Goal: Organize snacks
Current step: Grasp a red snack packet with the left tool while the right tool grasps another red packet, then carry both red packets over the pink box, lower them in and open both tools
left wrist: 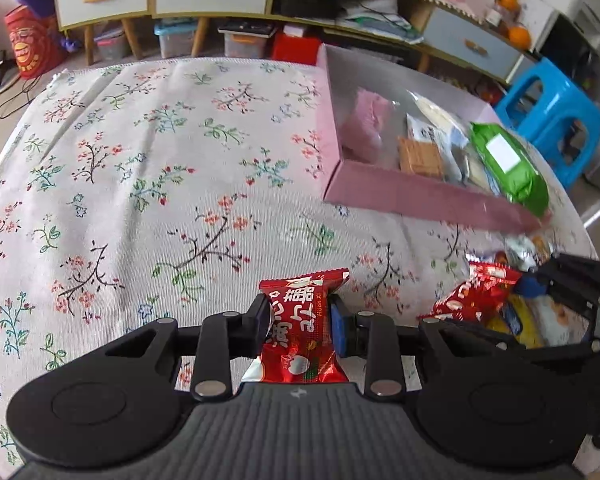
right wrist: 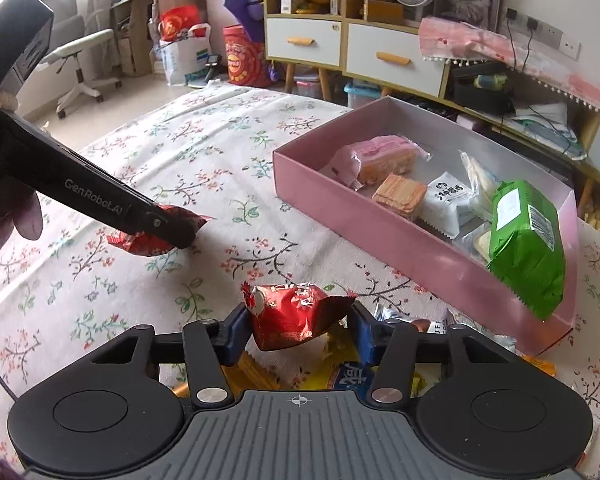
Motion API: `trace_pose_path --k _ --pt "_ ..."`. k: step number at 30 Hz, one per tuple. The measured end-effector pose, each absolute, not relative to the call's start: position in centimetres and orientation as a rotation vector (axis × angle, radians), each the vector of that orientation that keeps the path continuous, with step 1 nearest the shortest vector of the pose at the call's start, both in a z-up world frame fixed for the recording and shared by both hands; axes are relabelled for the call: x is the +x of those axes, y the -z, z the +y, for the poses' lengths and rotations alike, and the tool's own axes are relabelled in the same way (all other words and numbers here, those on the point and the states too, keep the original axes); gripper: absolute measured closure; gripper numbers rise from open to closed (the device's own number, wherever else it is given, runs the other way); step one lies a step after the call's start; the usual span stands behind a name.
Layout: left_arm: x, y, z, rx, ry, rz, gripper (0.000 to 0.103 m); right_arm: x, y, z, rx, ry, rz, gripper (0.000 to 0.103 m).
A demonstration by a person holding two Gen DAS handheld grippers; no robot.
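My left gripper (left wrist: 300, 316) is shut on a red snack packet (left wrist: 300, 344) just above the floral tablecloth (left wrist: 160, 160). The right wrist view shows that gripper (right wrist: 182, 236) from the side, with its packet (right wrist: 144, 242) against the cloth. My right gripper (right wrist: 299, 328) has a second, puffier red packet (right wrist: 296, 316) between its blue pads, which press on both ends. It hangs over a pile of loose snacks (right wrist: 340, 376). A pink box (right wrist: 340, 200) to the right holds a pink packet (right wrist: 380, 156), a brown wafer (right wrist: 400, 196), white packets and a green packet (right wrist: 528, 236).
The box (left wrist: 420, 196) lies at the table's right side, near the far edge. A blue stool (left wrist: 552, 120) stands beyond it. Cabinets with white drawers (right wrist: 392, 60) line the back wall. An office chair (right wrist: 80, 64) stands on the floor at far left.
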State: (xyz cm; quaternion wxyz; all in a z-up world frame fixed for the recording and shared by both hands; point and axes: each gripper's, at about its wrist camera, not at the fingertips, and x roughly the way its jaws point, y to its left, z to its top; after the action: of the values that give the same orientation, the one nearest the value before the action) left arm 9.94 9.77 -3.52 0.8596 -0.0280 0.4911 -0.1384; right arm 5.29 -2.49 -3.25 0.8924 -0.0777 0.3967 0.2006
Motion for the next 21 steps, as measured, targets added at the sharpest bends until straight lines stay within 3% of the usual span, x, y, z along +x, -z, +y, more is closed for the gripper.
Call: trace_pose_path --k 21 --pt "11.6 1.4 8.8 -0.198 0.268 0.94 0.075 6.6 0.1 -4.4 0.007 -0.375 0.765 0.052"
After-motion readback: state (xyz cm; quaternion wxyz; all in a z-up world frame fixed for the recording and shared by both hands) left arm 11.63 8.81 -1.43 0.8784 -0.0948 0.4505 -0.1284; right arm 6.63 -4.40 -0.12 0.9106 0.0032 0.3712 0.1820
